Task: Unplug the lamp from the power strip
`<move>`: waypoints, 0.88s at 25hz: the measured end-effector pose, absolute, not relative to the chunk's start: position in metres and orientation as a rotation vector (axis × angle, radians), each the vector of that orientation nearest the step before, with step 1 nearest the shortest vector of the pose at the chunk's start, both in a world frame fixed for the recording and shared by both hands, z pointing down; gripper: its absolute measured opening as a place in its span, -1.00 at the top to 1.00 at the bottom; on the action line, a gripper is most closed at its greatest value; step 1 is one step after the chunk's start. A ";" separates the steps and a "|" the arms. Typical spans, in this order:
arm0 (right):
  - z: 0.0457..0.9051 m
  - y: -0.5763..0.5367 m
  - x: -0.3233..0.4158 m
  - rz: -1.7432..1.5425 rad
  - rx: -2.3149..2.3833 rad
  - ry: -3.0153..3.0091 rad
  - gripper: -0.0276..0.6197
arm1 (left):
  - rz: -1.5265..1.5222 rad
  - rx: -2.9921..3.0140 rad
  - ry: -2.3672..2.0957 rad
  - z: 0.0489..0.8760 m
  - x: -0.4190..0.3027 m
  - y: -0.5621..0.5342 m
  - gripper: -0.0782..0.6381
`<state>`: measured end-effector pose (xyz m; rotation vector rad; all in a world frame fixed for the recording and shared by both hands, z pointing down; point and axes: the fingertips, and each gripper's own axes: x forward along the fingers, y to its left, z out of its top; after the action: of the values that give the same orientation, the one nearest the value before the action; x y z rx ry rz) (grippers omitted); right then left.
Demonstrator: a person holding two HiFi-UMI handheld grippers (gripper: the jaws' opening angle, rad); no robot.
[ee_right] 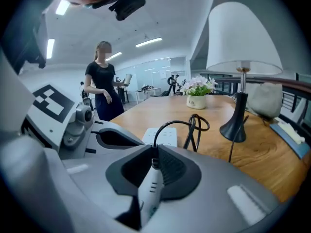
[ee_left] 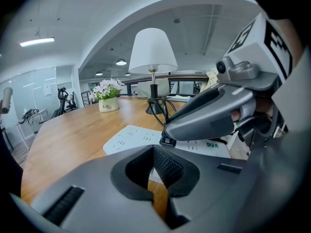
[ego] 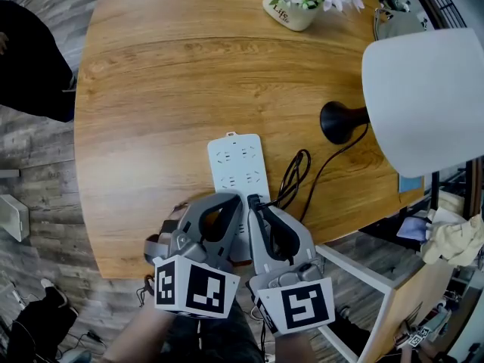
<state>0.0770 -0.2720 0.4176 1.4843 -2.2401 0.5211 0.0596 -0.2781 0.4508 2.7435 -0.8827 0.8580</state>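
- Round wooden surface (ego: 151,112) fills the head view. You stand at its 6 o'clock edge.
- Lamp (ego: 423,97) with a white shade stands upright at the 3 o'clock edge. Its black base (ego: 339,121) rests on the wood.
- A person (ee_right: 102,89) in dark clothes stands beyond the surface, at about 10 o'clock in the right gripper view.
- White power strip (ego: 236,161) lies flat just toward 6 o'clock from the surface's centre, its long axis running 12 to 6.
- Your left hand-held gripper (ego: 227,197) is over the strip's 6 o'clock end. The jaws are pressed nearly together with nothing between them, and only a slit of wood and white strip shows through. I can't tell whether it touches the strip.
- Your right hand-held gripper (ego: 254,201) is just beside the left one, on its 3 o'clock side. It is pinching the black plug (ee_left: 167,141), which sits in the strip at its 5 o'clock corner.
- Flower pot (ego: 291,12) with pink blooms stands at the 1 o'clock edge, well apart from the strip.
- Black cord (ego: 293,178) loops just at 3 o'clock of the strip and runs between the plug and the lamp base.
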 end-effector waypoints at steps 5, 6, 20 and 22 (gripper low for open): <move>0.415 -0.272 0.082 0.596 1.518 -2.279 0.76 | 0.857 2.745 -0.888 0.450 0.059 -0.278 0.79; 0.415 -0.273 0.086 0.654 1.545 -2.290 0.76 | 0.857 2.745 -0.887 0.450 0.060 -0.278 0.79; 0.388 -0.273 0.089 0.492 1.551 -2.312 0.77 | 0.864 2.740 -0.871 0.451 0.062 -0.278 0.79; 0.388 -0.272 0.097 0.489 1.576 -2.288 0.76 | 0.819 2.739 -0.891 0.446 0.059 -0.280 0.79</move>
<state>0.0968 -0.2719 0.3884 1.5756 -2.2876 0.4888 0.0589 -0.2802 0.4457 2.7391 -0.8912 0.8193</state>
